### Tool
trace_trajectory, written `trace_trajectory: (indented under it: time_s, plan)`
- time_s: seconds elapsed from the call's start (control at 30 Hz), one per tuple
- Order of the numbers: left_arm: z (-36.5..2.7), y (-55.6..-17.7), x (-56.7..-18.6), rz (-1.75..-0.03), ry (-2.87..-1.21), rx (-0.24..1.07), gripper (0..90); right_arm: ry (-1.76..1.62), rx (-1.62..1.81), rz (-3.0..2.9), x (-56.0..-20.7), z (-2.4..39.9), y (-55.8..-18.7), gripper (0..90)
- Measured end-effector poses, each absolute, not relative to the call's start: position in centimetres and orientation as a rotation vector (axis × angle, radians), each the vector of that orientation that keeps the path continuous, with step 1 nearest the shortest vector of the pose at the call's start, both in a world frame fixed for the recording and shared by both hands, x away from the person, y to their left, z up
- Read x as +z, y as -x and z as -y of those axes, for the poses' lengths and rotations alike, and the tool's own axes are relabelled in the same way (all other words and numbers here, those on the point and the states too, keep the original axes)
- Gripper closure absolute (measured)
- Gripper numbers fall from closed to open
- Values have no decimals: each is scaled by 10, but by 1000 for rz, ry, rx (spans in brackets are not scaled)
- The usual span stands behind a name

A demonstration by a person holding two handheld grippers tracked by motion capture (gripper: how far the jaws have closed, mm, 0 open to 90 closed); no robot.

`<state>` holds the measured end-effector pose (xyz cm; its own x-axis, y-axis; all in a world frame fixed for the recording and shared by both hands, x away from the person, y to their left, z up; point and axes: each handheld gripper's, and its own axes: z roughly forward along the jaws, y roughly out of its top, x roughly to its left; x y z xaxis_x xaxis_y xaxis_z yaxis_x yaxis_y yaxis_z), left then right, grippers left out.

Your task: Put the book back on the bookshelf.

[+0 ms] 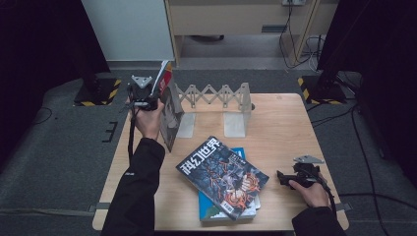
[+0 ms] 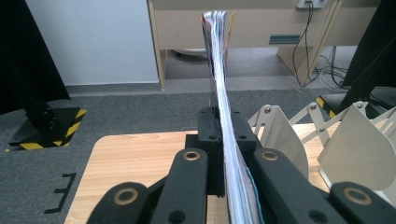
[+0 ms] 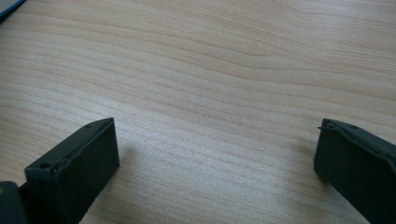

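Note:
A thin magazine (image 1: 168, 110) stands upright on its edge at the left end of the wooden table (image 1: 280, 123), just left of the grey folding book rack (image 1: 216, 96). My left gripper (image 1: 156, 101) is shut on it near the top. In the left gripper view the magazine (image 2: 219, 93) runs edge-on between the pressed jaws of the left gripper (image 2: 223, 128). A dark-covered magazine (image 1: 222, 176) lies flat on a blue book (image 1: 211, 209) at the front middle. My right gripper (image 1: 281, 178) rests low at the front right, and the right gripper (image 3: 215, 149) stands open over bare wood.
The rack's pale dividers (image 2: 280, 135) stand just right of the held magazine, with open slots between them. A blue book corner (image 3: 7, 7) shows beyond the right gripper. Grey carpet, black stand feet with hazard stripes (image 1: 96, 93) and cables surround the table.

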<state>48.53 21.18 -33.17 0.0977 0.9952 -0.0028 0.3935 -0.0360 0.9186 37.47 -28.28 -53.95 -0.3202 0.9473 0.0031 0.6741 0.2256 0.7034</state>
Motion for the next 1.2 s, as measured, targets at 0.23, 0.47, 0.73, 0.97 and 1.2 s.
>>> trace_trajectory:
  time_s: [0.23,0.47,0.73,0.97,1.2]
  plan:
    - [-217,-481,-333,-1395,-1568,906,847,-1492,857,-2077,-539,283,-375,3]
    - [-222,-475,-333,-1358,-1566,894,713,-1492,857,-2077,-539,283,-375,3]
    - [-226,-466,-330,-1320,-1548,883,587,-1492,857,-2077,-539,283,-375,3]
    - [-231,-448,-320,-1262,-1518,866,491,-1492,857,-2077,-539,283,-375,3]
    - [-240,-428,-316,-1218,-1509,861,406,-1492,856,-2077,-539,283,-375,3]
